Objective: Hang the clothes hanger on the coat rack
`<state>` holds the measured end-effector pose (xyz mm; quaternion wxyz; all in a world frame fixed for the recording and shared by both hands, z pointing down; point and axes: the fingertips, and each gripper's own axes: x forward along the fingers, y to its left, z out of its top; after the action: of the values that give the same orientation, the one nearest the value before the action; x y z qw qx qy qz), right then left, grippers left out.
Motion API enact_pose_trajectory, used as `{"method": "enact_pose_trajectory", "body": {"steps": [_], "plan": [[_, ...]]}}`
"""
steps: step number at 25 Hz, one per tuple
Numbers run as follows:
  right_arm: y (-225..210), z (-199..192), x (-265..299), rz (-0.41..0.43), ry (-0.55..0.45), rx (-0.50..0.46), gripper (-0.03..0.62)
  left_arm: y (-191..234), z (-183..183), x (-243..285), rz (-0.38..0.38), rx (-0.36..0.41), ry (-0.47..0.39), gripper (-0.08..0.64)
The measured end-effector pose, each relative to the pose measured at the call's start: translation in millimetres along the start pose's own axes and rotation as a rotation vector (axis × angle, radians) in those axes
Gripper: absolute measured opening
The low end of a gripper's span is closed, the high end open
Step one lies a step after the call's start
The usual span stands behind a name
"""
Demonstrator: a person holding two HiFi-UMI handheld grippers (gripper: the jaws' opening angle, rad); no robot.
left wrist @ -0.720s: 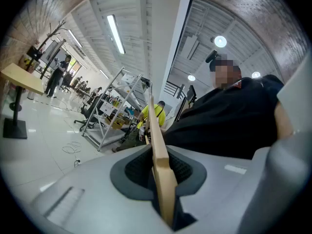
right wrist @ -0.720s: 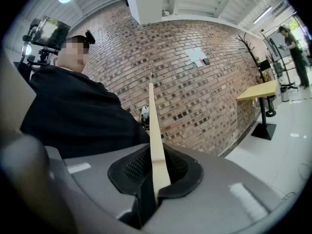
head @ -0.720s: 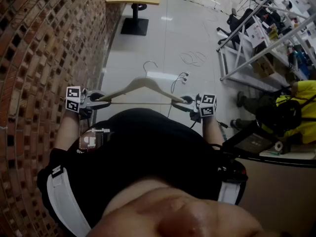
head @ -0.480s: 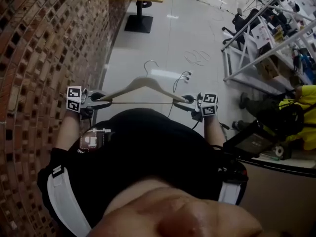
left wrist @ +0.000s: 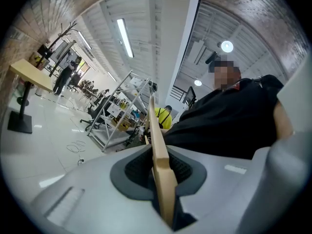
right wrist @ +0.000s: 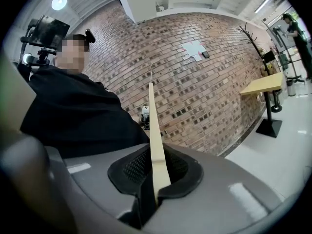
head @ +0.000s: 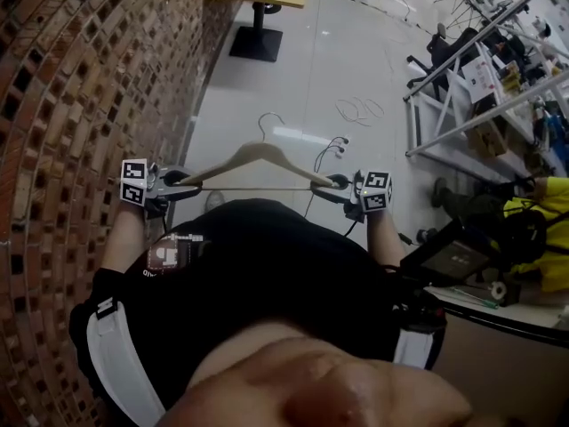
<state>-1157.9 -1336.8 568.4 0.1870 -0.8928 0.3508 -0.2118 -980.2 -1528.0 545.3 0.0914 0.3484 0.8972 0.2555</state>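
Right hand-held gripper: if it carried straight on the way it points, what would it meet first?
Most likely the left hand-held gripper, clamped on the far end of the clothes hanger that both hold. The brick wall lies behind it. Depth is unclear, so it might pass just beside.

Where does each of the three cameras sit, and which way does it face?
Head view: on the person's head, facing steeply down at the hanger held between left gripper and right gripper; torso and forearms show.
Left gripper view: rides the left gripper, faces along the hanger toward metal shelving; jaws and torso show.
Right gripper view: rides the right gripper, faces the brick wall; jaws and torso show.
Shared: both gripper views see the hanger edge-on.
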Motion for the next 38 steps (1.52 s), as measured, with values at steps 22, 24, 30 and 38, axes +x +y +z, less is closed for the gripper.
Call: {"method": "enact_pose_trajectory", "body": {"steps": [22,24,30,38], "plan": [[-209,176,85,-0.207,-0.033,0.005,0.054,261,169,-116,-0.202,0.071,0.039,0.05],[-233,183,77,-0.194,-0.035,0.003,0.054,282,179,-110,-0.188,0.073,0.043,0.049],[-324,219,34,-0.117,-0.025,-0.038,0.054,346,224,-73,-0.094,0.092,0.024,0.049],[-424,275,-44,-0.034,0.014,-0.088,0.052,418,290,-6,-0.013,0.102,-0.021,0.05]]}}
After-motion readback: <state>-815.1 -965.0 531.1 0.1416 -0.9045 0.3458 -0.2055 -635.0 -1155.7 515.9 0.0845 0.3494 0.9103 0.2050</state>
